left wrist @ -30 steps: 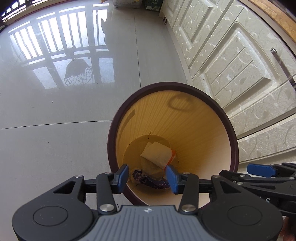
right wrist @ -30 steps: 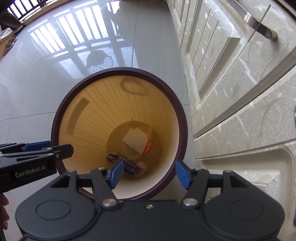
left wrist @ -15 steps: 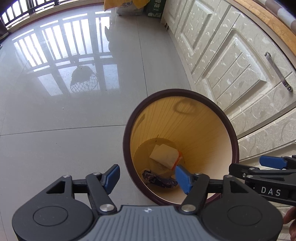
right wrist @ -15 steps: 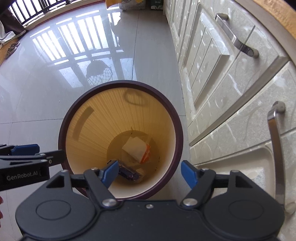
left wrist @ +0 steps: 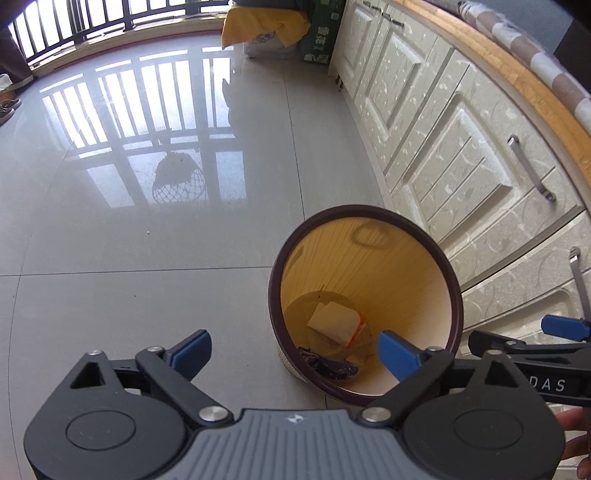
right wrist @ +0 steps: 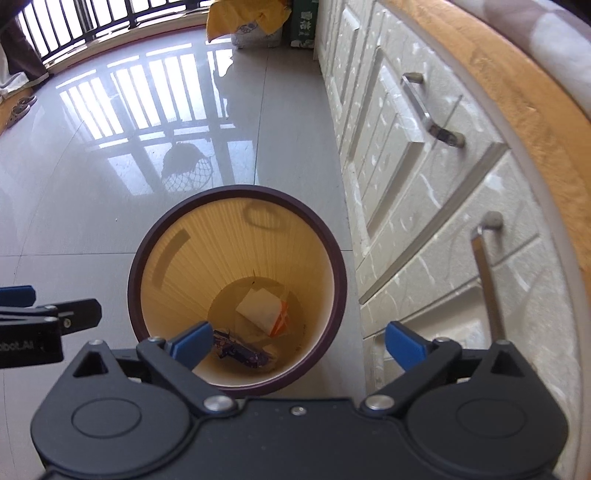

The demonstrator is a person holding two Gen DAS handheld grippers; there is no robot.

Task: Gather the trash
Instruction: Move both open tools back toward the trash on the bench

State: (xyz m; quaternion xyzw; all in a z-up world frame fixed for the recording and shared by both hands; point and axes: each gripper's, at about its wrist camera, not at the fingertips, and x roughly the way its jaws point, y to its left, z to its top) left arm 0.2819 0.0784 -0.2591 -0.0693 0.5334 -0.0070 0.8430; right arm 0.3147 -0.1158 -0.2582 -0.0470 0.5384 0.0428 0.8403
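Note:
A round bin with a dark brown rim (left wrist: 424, 240) (right wrist: 236, 192) and yellow inside stands on the tiled floor beside the cabinets. In its bottom lie a white and orange packet (left wrist: 334, 323) (right wrist: 264, 310) and a purple wrapper (left wrist: 328, 365) (right wrist: 240, 349). My left gripper (left wrist: 293, 352) is open and empty, high above the bin's left edge. My right gripper (right wrist: 299, 343) is open and empty above the bin's right side. Each gripper shows at the edge of the other's view.
White cabinet fronts (left wrist: 443, 155) (right wrist: 406, 177) with metal handles and a wooden top edge (right wrist: 517, 110) run along the right. At the far end stand a yellow-covered sack (left wrist: 266, 29) and a green box (left wrist: 317, 33). A railing (left wrist: 110, 14) borders the glossy floor.
Both grippers have risen and pulled back from the bin, which looks smaller. The left gripper's jaws have opened wider and it has shifted left.

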